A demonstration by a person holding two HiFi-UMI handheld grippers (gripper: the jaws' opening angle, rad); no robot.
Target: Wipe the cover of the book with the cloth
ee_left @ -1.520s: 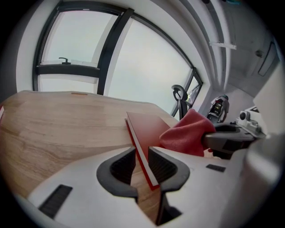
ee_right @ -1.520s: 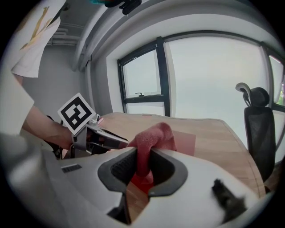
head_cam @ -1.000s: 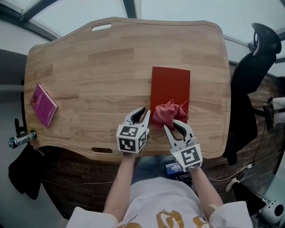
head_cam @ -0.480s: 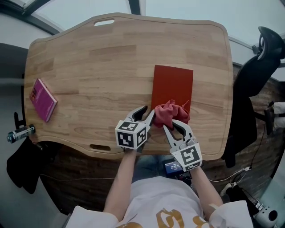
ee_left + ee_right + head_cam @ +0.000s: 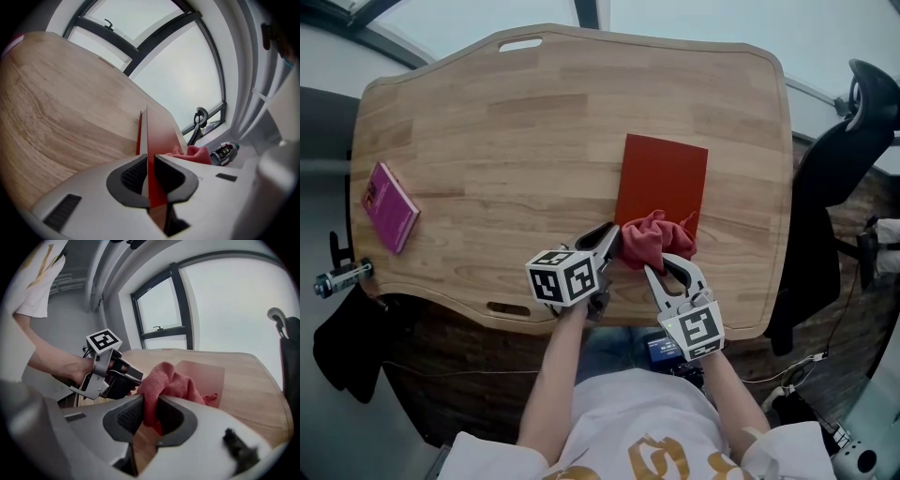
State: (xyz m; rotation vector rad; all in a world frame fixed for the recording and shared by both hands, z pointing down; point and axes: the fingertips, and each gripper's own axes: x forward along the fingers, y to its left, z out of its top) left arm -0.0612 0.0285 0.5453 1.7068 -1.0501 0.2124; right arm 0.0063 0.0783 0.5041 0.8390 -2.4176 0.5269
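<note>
The red book (image 5: 663, 178) lies flat on the wooden table (image 5: 506, 141), right of the middle. A crumpled red cloth (image 5: 652, 237) rests on the book's near end. My left gripper (image 5: 612, 242) is turned on its side at the book's near-left corner. In the left gripper view the left gripper (image 5: 147, 158) is shut on the book's (image 5: 158, 129) thin edge, with the cloth (image 5: 193, 153) just beyond. My right gripper (image 5: 662, 264) is shut on the cloth's near side. In the right gripper view a fold of the cloth (image 5: 164, 380) sits between the right gripper's (image 5: 150, 405) jaws.
A small magenta book (image 5: 390, 208) lies near the table's left edge. A black office chair (image 5: 839, 159) stands past the table's right side. The table's near edge (image 5: 516, 314) runs just below both grippers. A dark bag (image 5: 347, 352) hangs at the lower left.
My left gripper has rolled onto its side, its marker cube swinging left, and its jaws have come in on the book's near-left corner. The right gripper and cloth have hardly moved.
</note>
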